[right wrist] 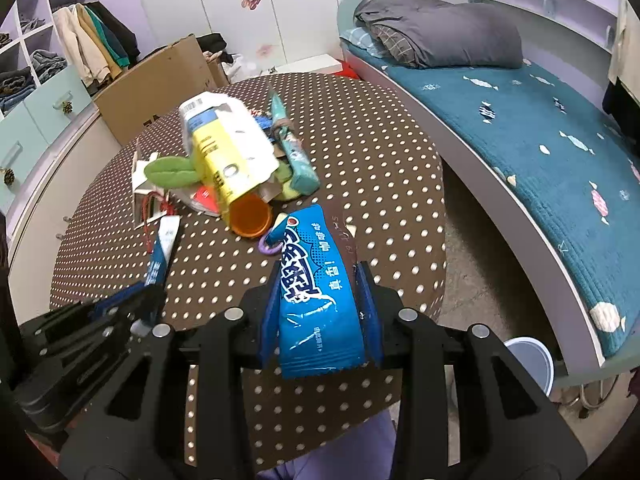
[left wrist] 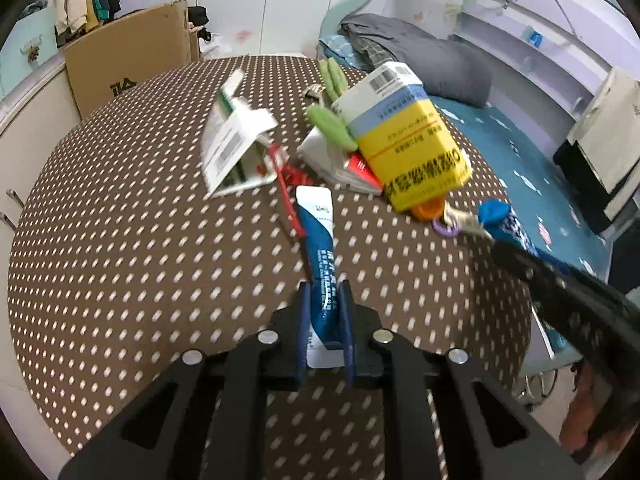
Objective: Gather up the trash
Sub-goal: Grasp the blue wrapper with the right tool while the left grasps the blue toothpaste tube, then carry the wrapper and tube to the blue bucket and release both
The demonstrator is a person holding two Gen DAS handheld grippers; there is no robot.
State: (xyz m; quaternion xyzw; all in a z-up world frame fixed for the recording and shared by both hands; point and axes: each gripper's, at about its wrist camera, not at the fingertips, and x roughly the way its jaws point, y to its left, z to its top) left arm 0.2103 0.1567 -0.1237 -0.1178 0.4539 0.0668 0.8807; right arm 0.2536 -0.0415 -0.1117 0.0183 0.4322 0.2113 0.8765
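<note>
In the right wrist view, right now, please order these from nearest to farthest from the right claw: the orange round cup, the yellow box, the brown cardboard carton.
1. Orange round cup: on the dotted table, just ahead and left of the right claw.
2. Yellow box: behind the cup, in the pile.
3. Brown cardboard carton: beyond the table's far left edge.

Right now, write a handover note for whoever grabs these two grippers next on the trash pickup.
Left hand-held gripper: shut on a blue-and-white sachet.
Right hand-held gripper: shut on a blue snack wrapper.
Still on the dotted table: yellow box, white carton, orange cup, green plush, teal pack, red cord.
Done: two pieces gripped. No bin identified in either view.
Left: drop both, then clear the pile.
</note>
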